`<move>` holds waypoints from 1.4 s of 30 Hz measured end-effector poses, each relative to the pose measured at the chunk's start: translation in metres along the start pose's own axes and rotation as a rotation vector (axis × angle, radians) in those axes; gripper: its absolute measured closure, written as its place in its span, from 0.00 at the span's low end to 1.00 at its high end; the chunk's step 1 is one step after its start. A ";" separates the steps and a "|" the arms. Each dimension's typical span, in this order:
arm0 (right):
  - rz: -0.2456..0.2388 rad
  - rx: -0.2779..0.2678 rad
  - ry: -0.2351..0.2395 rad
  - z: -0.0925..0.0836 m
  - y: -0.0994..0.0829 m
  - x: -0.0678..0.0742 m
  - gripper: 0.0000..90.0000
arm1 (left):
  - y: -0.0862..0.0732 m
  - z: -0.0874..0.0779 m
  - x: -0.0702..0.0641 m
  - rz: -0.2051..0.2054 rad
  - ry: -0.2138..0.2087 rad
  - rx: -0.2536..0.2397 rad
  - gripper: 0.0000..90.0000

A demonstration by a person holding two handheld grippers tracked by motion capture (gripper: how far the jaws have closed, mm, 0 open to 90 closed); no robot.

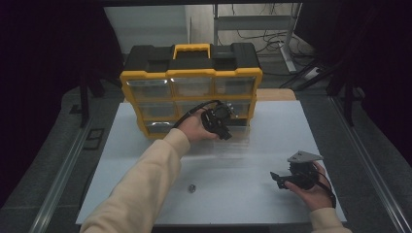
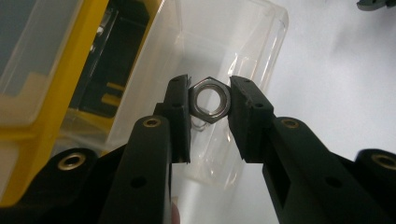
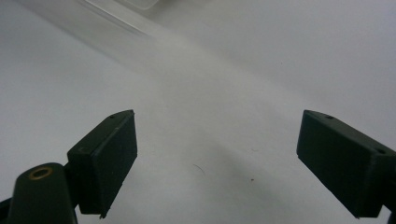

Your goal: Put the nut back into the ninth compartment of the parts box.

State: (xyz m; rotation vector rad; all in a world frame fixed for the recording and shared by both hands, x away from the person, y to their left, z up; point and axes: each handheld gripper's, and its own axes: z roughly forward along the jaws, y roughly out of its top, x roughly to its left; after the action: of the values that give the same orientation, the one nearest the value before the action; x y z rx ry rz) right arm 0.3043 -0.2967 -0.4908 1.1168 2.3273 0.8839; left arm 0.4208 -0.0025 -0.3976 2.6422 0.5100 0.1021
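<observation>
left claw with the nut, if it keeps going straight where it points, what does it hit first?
Most likely the clear drawer pulled out of the yellow organizer: the left claw, shut on the hex nut, points into its open cavity. Depth to the drawer floor is unclear.

We cannot identify the small round object (image 1: 192, 187) on the table (image 1: 243, 194); possibly a nut.

Light: dim
Table (image 1: 272, 141): white top
Floor (image 1: 58, 145): grey carpet
Background: metal shelf frame (image 1: 255, 22), loose cables (image 1: 272, 43)
</observation>
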 end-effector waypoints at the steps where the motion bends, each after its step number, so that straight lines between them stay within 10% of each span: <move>1: 0.000 0.000 0.000 0.000 0.000 0.000 0.14 | 0.001 0.001 0.000 0.001 -0.001 0.001 0.78; 5: -0.001 0.001 0.001 0.000 -0.001 0.000 0.14 | 0.003 0.003 0.001 -0.016 0.001 -0.025 0.73; 10: -0.001 0.001 0.001 0.000 -0.001 -0.001 0.14 | 0.000 -0.008 0.001 -0.042 0.007 -0.069 0.34; 15: -0.003 0.002 0.000 0.000 -0.001 0.000 0.14 | -0.016 -0.024 -0.004 -0.063 0.025 -0.085 0.20; 42: 0.001 0.003 -0.005 0.000 0.001 0.002 0.14 | -0.098 -0.052 -0.030 -0.091 0.101 -0.063 0.19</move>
State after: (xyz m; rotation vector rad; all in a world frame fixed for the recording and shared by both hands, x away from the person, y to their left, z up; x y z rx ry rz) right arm 0.3040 -0.2946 -0.4907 1.1199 2.3256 0.8772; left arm 0.3522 0.0899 -0.3940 2.5580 0.6484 0.2202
